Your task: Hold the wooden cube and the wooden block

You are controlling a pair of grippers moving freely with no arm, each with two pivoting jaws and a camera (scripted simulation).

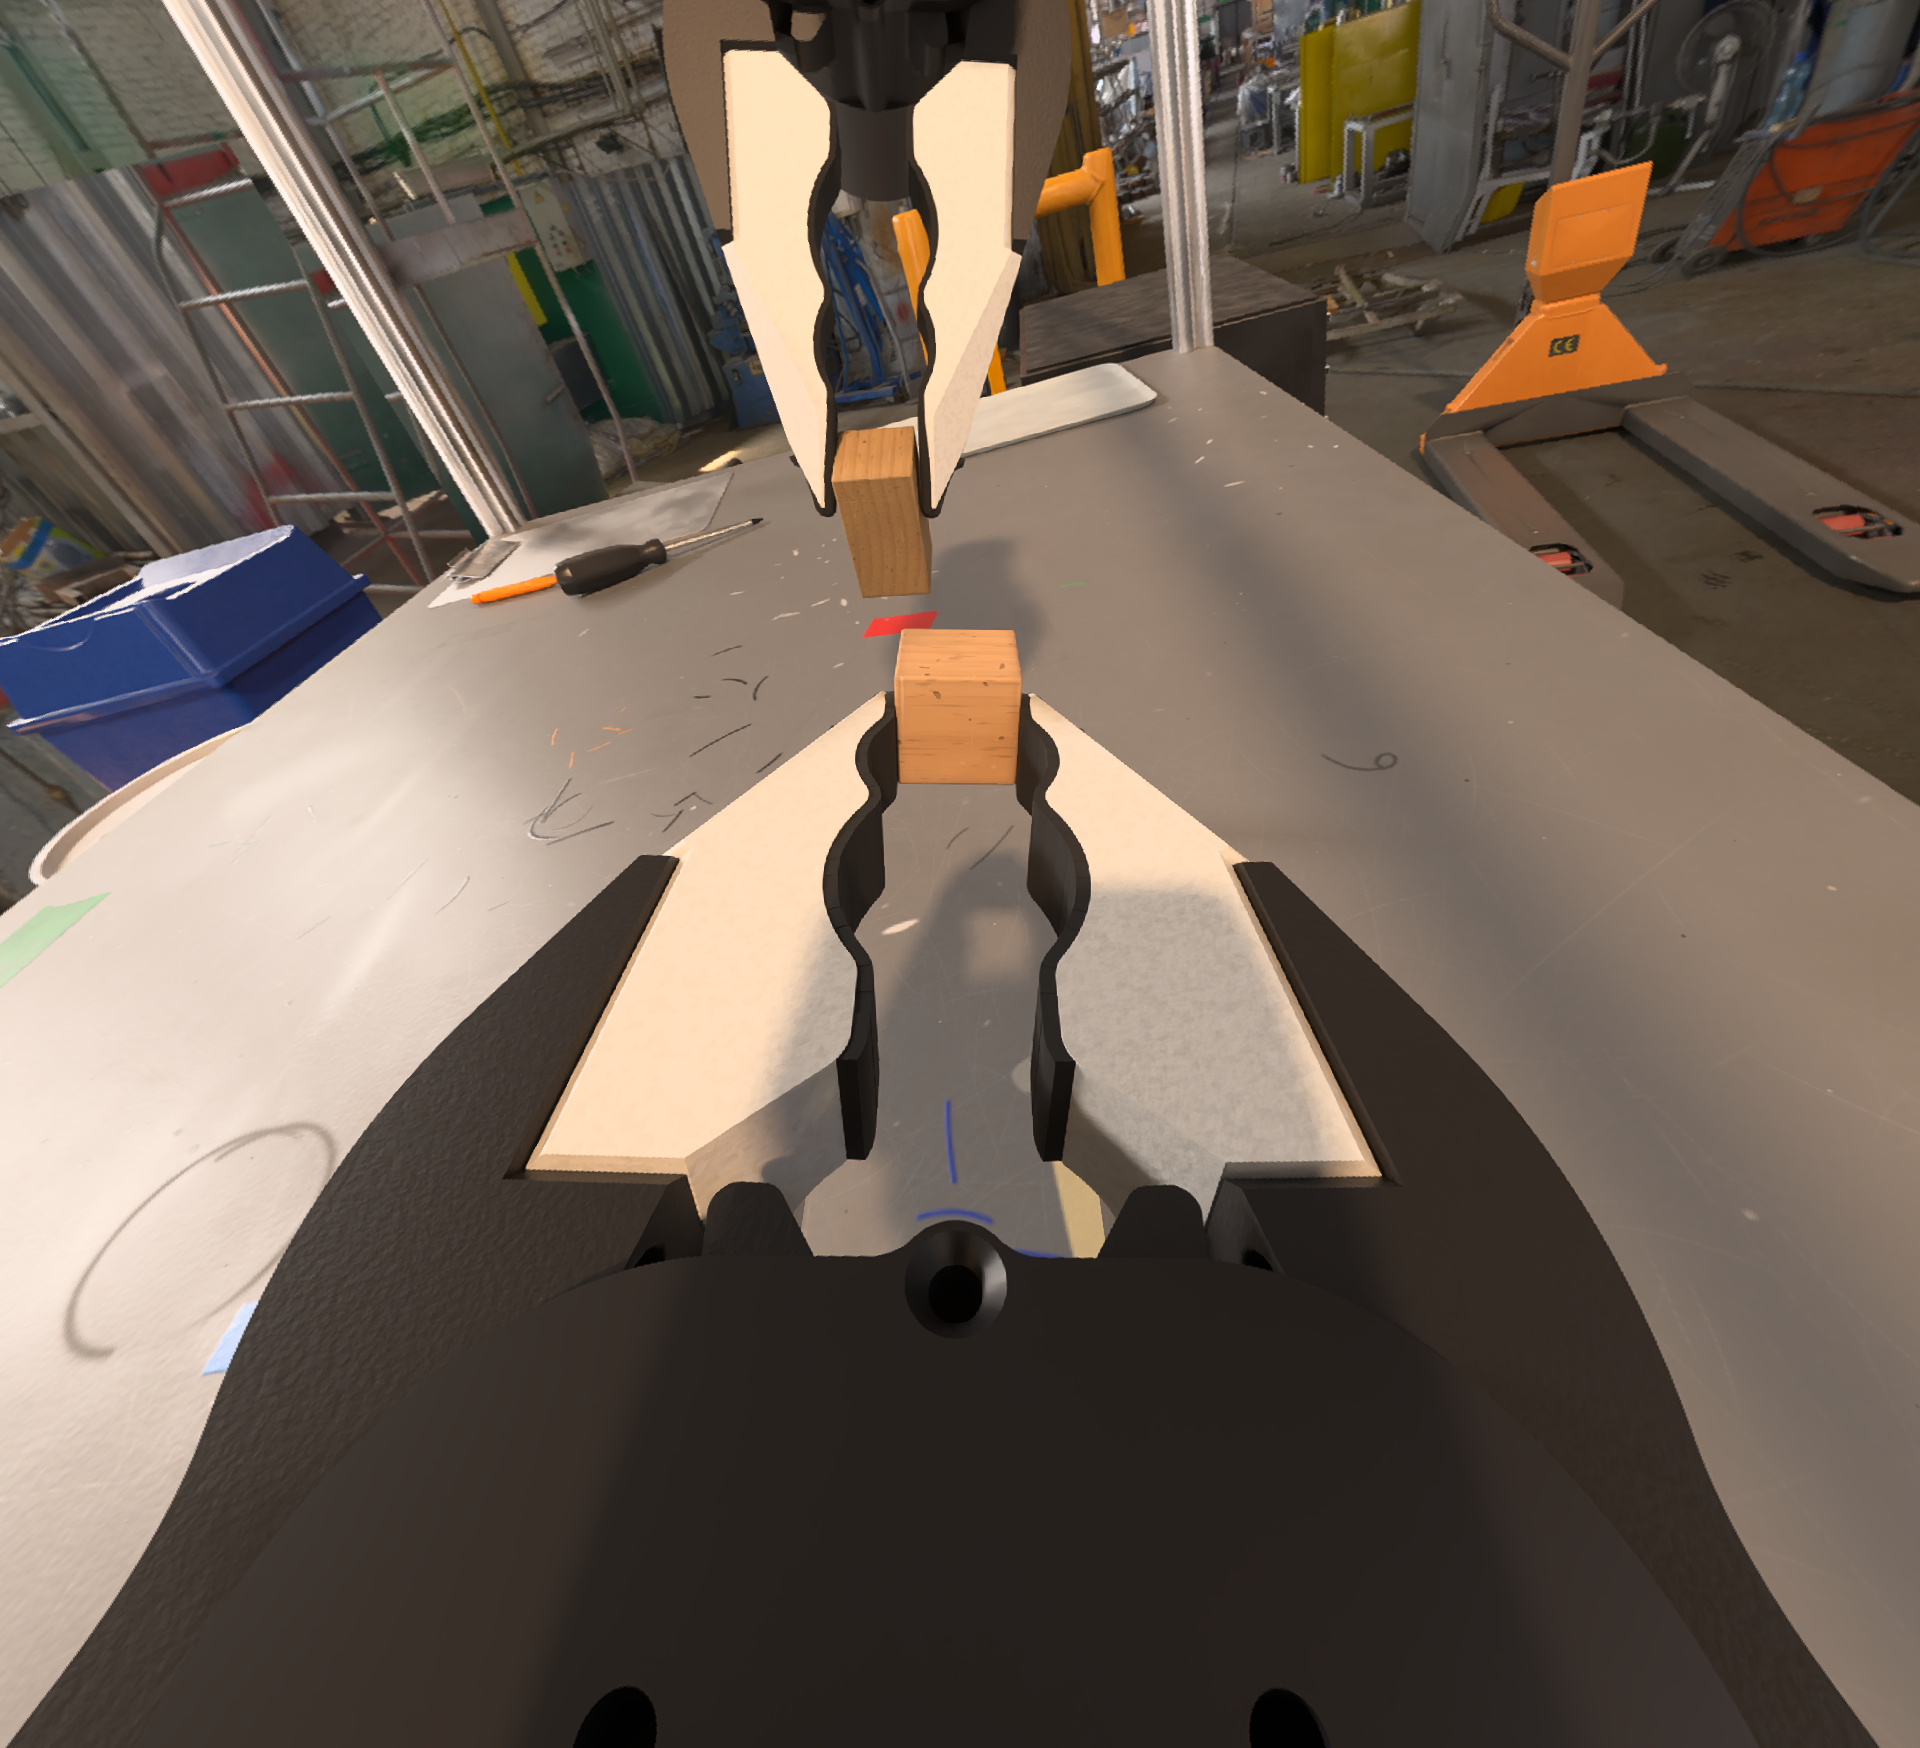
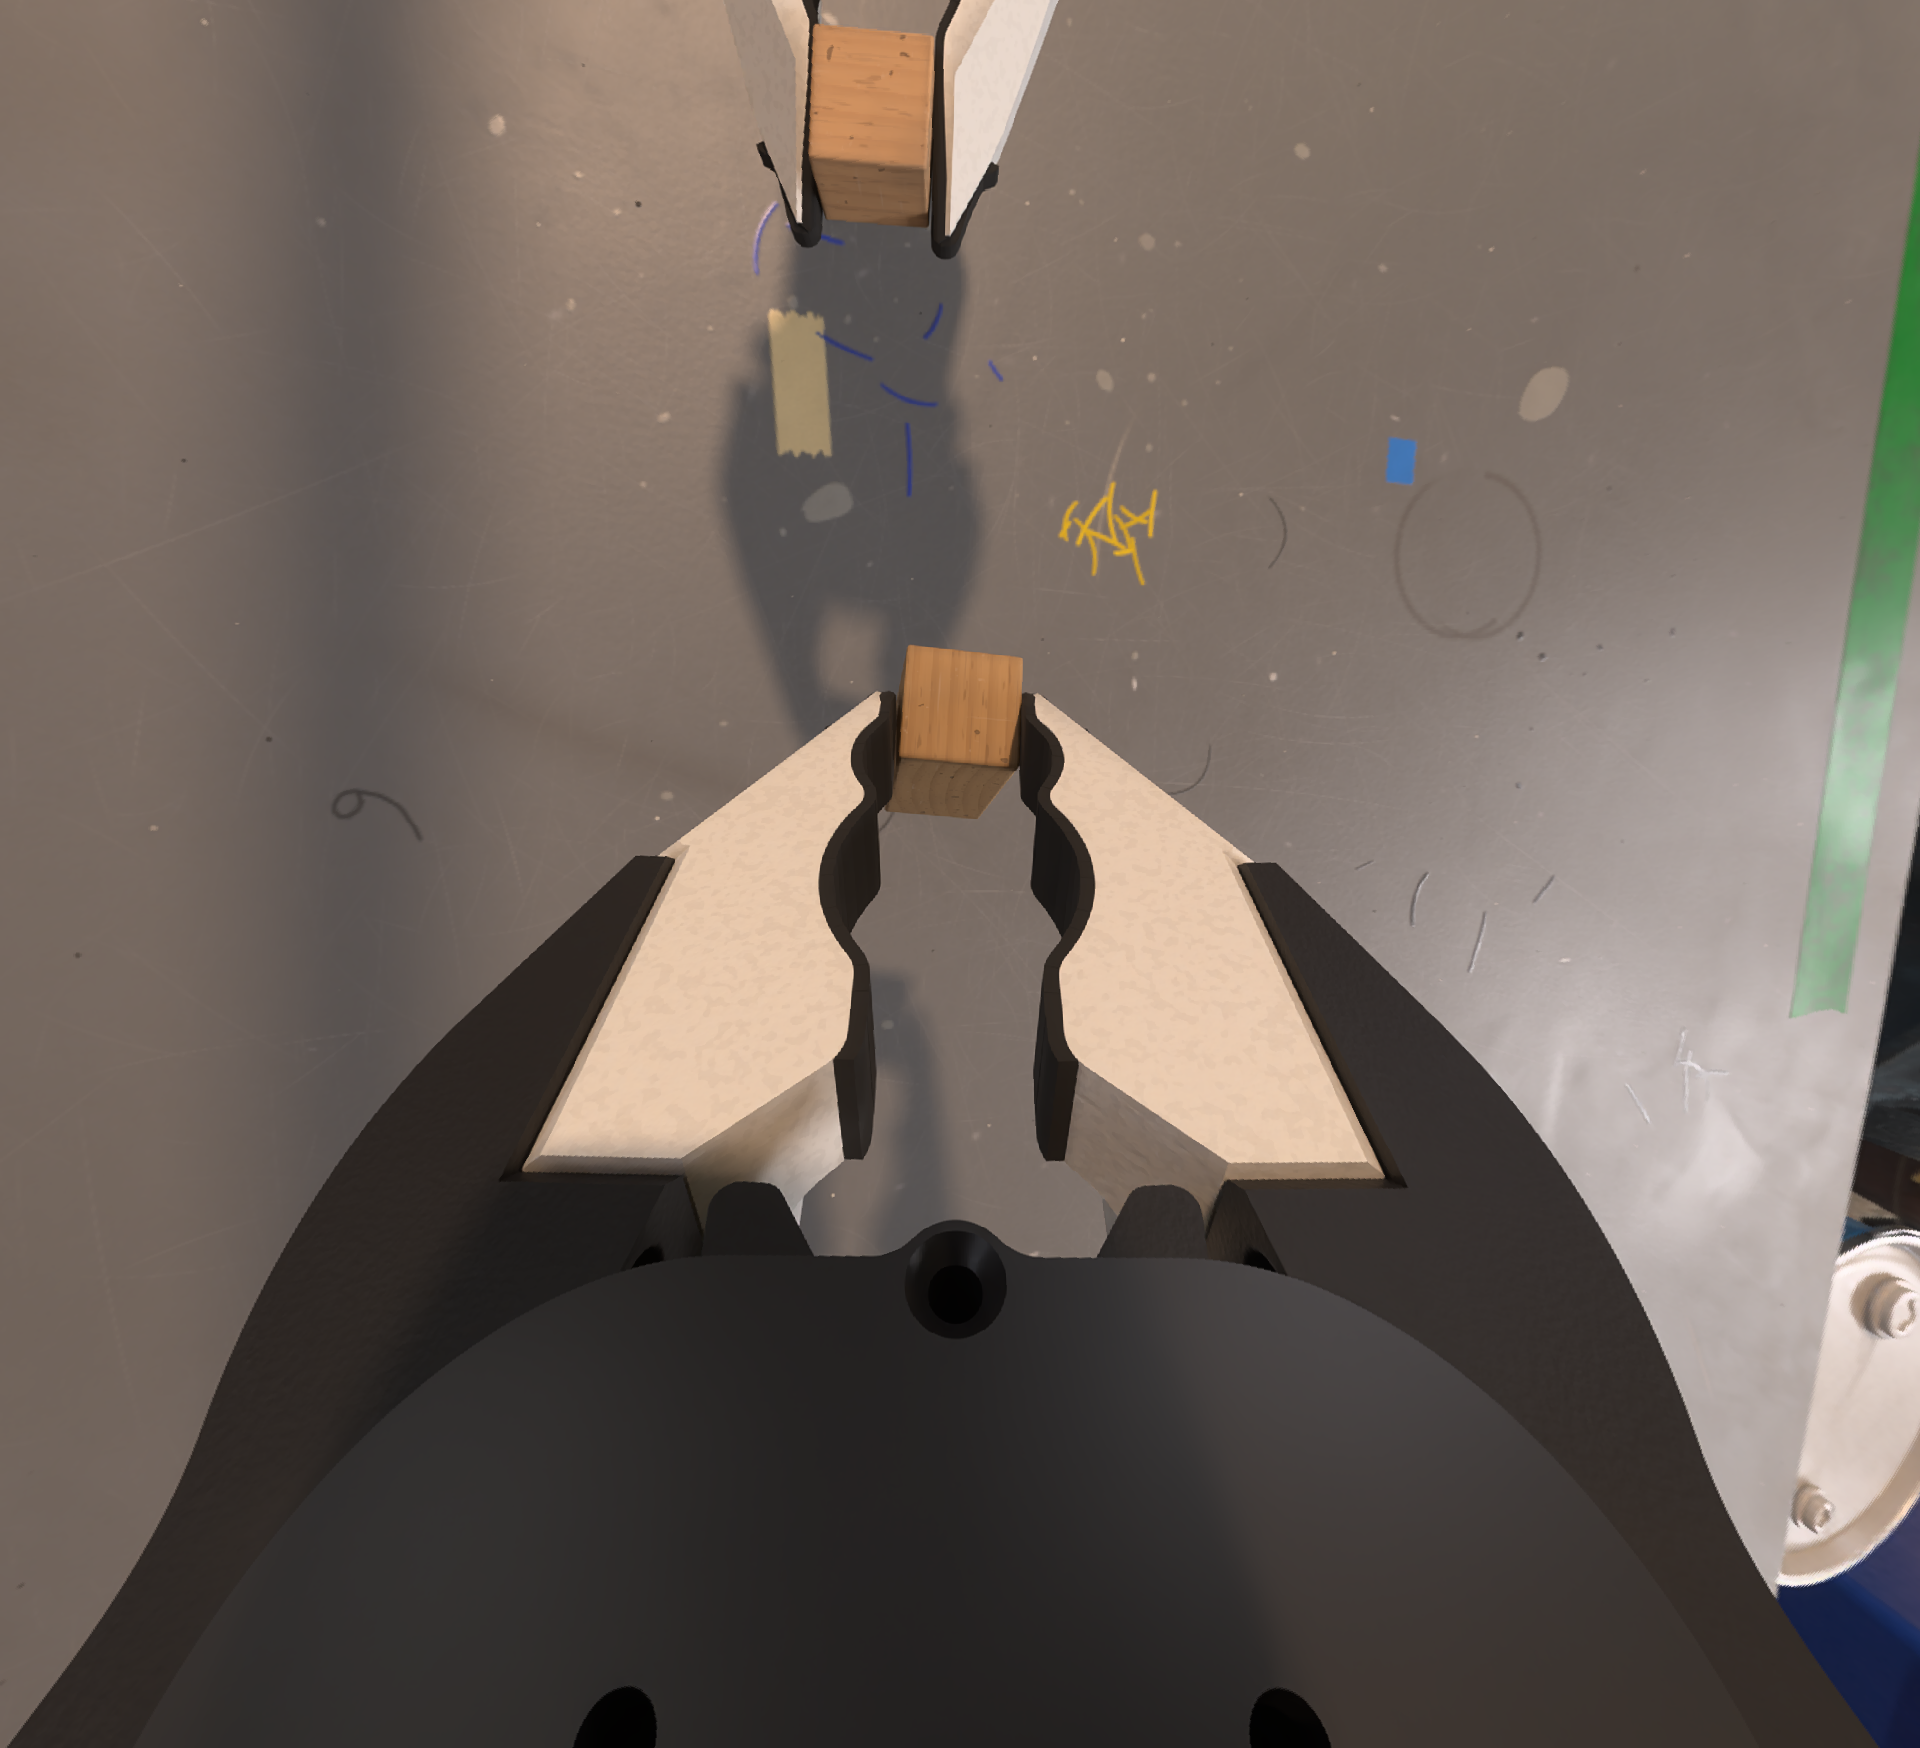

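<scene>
Two claws grip: left claw [image 1: 956, 711] the wooden cube [image 1: 956, 706], right claw [image 1: 881, 493] the wooden block [image 1: 881, 509], long axis downward.

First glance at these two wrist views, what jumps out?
Two claws meet over the grey table, each gripping a piece of wood clear of the surface. The left claw holds the wooden cube at its tips; the right claw, coming down from above, holds the longer wooden block. A screwdriver lies far left.
</scene>
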